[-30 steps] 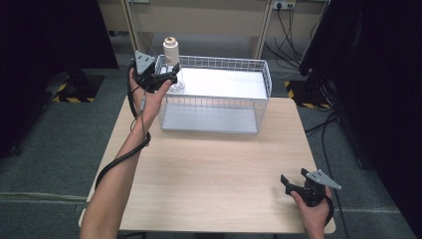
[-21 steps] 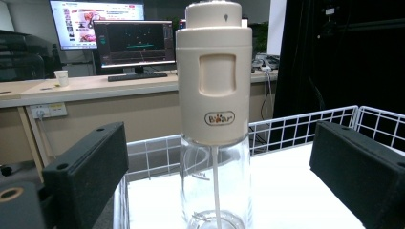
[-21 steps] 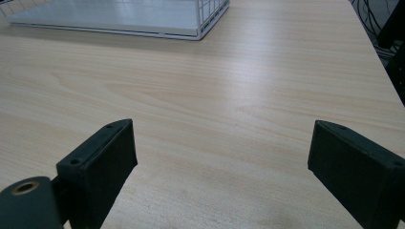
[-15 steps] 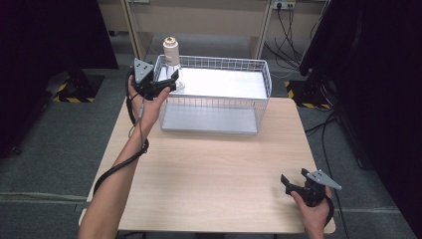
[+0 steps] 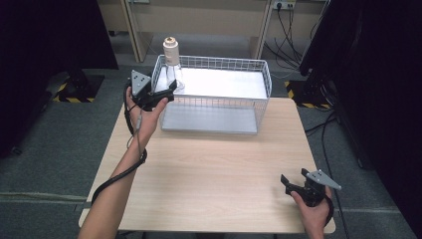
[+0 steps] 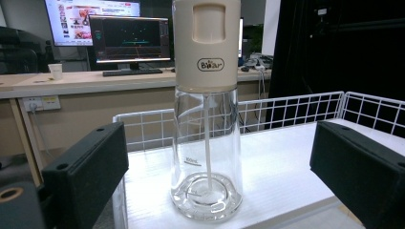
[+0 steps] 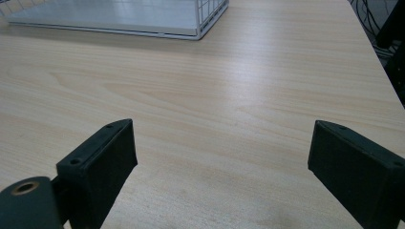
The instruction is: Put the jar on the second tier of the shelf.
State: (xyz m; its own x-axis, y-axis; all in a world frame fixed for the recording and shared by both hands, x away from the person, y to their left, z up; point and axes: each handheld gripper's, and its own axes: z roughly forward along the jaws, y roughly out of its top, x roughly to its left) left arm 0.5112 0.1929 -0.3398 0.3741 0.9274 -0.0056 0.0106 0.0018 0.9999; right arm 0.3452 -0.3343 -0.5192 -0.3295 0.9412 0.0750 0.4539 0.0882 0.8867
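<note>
Jaws of the right gripper (image 5: 293,183) are spread wide and hold nothing; it rests low at the near right corner of the table (image 5: 214,169), well apart from everything else. In the right gripper view only bare wood lies between its jaws.

Farther off, the left gripper (image 5: 166,92) hangs at the near left corner of the wire basket (image 5: 219,99), its jaws also spread, with the bottle (image 6: 206,119) standing between them but not touched on either side. The bottle stands upright inside the basket, in the left corner, on the white floor of it.

The bottle has a clear body, probably glass, with a cream cap (image 6: 206,43) and a thin tube inside; it looks empty. I judge it stiff, fairly light, smooth and so a little slippery, and fragile if it is knocked against the wire. It is tall and narrow, so it may tip easily. The best hold seems to be on the clear body below the cap, squeezing gently from both sides.

Compared with a second ago, the left gripper has moved slightly lower and nearer to the bottle, while the right gripper and the bottle stay where they were.
</note>
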